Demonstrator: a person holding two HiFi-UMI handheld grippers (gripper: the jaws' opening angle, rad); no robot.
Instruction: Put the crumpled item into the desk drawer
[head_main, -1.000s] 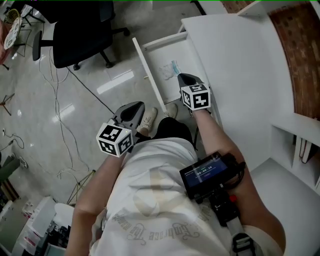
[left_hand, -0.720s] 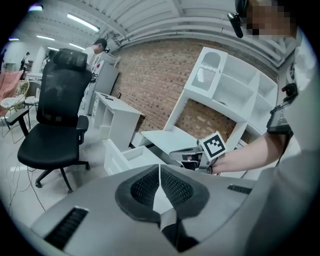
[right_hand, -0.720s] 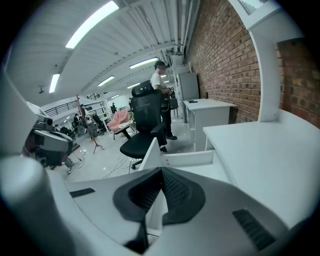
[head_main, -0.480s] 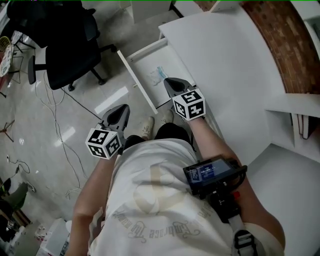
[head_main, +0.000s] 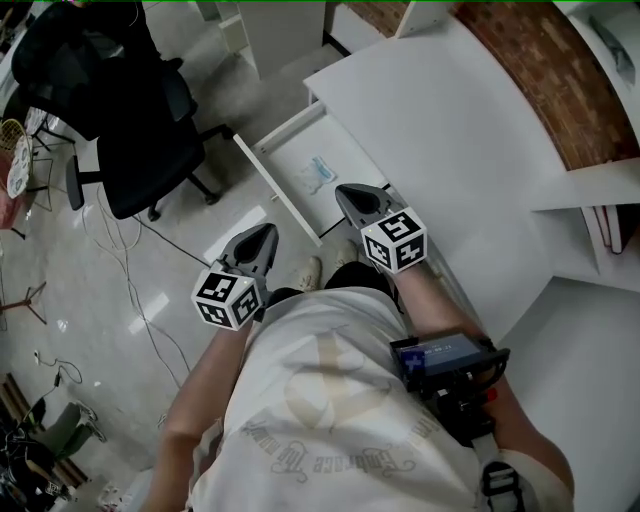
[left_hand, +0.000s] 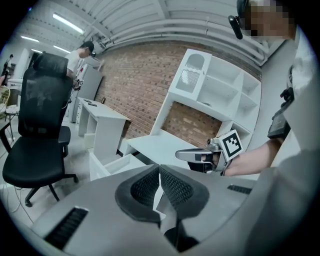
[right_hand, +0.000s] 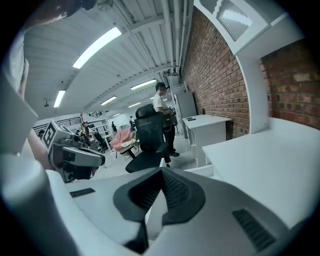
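Two closed, seemingly empty grippers

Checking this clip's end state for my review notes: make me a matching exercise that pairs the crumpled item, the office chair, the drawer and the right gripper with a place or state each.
Things:
1. crumpled item
2. office chair
3. drawer
4. right gripper

Places or states:
a. pulled open
b. jaws shut, nothing between them
c. black, left of the drawer in the head view
d. lying inside the drawer

Pairs: 1-d, 2-c, 3-a, 4-b
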